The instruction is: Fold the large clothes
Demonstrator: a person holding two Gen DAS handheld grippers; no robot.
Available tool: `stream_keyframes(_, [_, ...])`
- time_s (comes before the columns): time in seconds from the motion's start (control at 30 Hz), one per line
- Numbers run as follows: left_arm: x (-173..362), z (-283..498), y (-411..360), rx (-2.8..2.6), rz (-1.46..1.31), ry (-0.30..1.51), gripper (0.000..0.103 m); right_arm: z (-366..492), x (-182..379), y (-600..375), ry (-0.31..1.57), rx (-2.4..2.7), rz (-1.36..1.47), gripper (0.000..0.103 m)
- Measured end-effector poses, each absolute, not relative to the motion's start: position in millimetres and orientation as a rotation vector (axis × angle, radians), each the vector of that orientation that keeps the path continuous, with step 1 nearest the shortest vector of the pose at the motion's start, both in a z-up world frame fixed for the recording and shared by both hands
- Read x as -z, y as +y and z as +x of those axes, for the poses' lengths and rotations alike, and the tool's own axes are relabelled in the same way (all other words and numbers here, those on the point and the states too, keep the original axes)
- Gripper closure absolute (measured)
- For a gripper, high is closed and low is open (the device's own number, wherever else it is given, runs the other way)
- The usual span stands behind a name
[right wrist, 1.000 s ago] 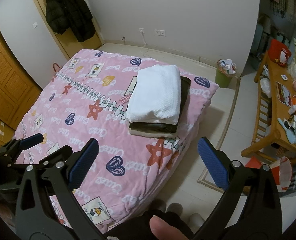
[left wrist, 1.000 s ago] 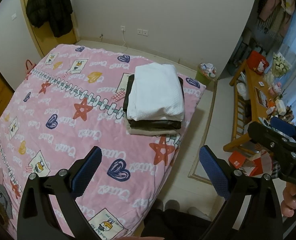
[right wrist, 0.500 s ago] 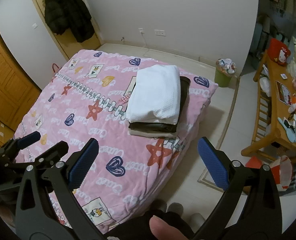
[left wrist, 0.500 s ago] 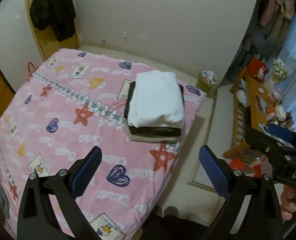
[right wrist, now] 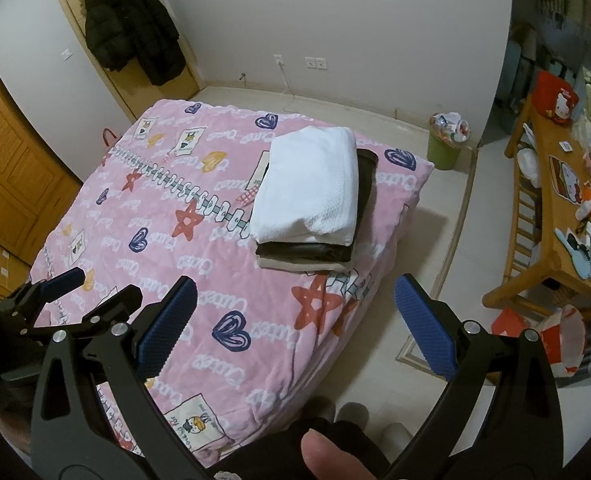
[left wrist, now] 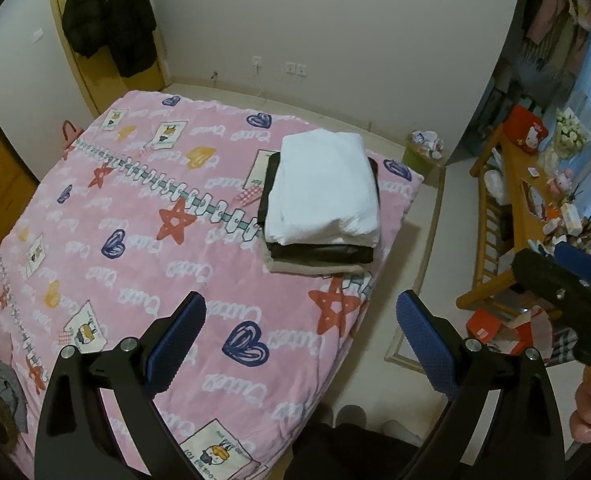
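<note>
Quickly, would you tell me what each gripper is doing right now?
Left gripper: open, holding nothing, above the pink bedspread.
Right gripper: open, holding nothing, apart from the folded stack.

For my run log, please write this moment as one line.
left gripper: open, empty | right gripper: open, empty | folded stack: three layers on pink bed cover

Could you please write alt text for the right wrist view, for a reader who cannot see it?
A stack of folded clothes, white on top of dark and beige layers, sits near the far right corner of a bed with a pink patterned blanket. The open, empty right claw frames the foreground, and the left claw shows at lower left.
</note>
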State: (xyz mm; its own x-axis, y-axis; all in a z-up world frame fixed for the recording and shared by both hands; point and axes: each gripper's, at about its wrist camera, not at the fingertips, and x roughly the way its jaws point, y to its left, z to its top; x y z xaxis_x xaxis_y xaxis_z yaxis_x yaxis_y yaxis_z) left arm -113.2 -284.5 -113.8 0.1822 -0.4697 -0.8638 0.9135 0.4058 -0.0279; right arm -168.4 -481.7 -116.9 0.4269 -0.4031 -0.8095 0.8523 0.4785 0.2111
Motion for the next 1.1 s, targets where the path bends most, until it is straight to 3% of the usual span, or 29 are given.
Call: stream_keyframes(1.1, [112.6, -92.0, -282.6, 1.019, 0.528, 0.959, 0.010, -184.9, 119.2, -478.7, 0.783, 0.866, 0.685, 0.006])
